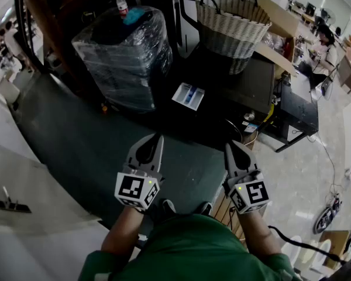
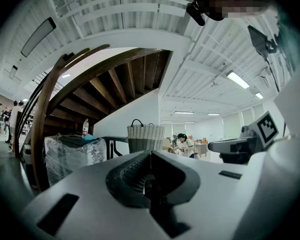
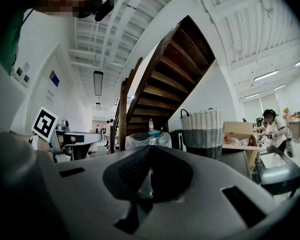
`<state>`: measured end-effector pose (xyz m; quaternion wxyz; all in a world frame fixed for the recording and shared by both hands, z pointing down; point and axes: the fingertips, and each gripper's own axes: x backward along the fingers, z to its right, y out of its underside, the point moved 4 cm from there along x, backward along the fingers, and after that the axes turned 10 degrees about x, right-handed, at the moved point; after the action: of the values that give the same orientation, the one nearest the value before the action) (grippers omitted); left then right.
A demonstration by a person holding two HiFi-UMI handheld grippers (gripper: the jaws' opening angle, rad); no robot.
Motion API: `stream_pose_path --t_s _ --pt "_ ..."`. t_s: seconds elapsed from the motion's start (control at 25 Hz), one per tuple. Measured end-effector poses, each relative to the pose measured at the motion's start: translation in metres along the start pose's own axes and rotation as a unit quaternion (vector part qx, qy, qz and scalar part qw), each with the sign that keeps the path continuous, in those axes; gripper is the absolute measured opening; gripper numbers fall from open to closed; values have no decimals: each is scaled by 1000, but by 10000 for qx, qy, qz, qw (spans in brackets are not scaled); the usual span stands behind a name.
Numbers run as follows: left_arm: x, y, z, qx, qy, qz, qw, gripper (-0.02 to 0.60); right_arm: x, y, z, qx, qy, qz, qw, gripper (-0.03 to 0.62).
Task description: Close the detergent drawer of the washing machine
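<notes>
The washing machine (image 1: 254, 89) is a dark box ahead and to the right, with a wicker basket (image 1: 231, 22) on top. Its detergent drawer (image 1: 188, 95), white with a blue insert, sticks out open at the machine's left side. Both grippers are held low, close to my body and well short of the drawer. The left gripper (image 1: 158, 137) points forward with its jaws shut and nothing in them. The right gripper (image 1: 229, 144) is also shut and empty. The left gripper (image 2: 150, 154) and right gripper (image 3: 150, 149) each show ribbed pads pressed together in their own views.
A plastic-wrapped black bundle (image 1: 126, 57) with a bottle (image 1: 121, 3) on top stands left of the drawer. Wooden stairs (image 3: 175, 79) rise behind it. A cardboard box (image 1: 281, 19) and a low black table (image 1: 301, 119) sit right. A person (image 1: 327, 47) works at a far desk.
</notes>
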<state>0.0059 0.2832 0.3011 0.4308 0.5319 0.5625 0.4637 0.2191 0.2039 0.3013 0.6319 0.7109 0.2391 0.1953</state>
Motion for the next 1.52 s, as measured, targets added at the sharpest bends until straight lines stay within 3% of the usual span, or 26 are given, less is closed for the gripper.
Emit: stream_pose_path --t_s 0.4,0.68,1.2,1.52 --pt "13 -12 -23 28 -77 91 9999 29 -8 -8 -11 70 143 -45 9999 19" --pt "23 -20 -66 177 -48 182 9997 30 -29 -17 -35 443 344 -122 9984 20" --pt "11 -2 -141 525 -47 71 9986 30 -69 2 -55 395 558 -370 9970 20" --pt "-20 0 -155 155 -338 -27 9993 31 -119 26 -28 178 281 -344 9989 20"
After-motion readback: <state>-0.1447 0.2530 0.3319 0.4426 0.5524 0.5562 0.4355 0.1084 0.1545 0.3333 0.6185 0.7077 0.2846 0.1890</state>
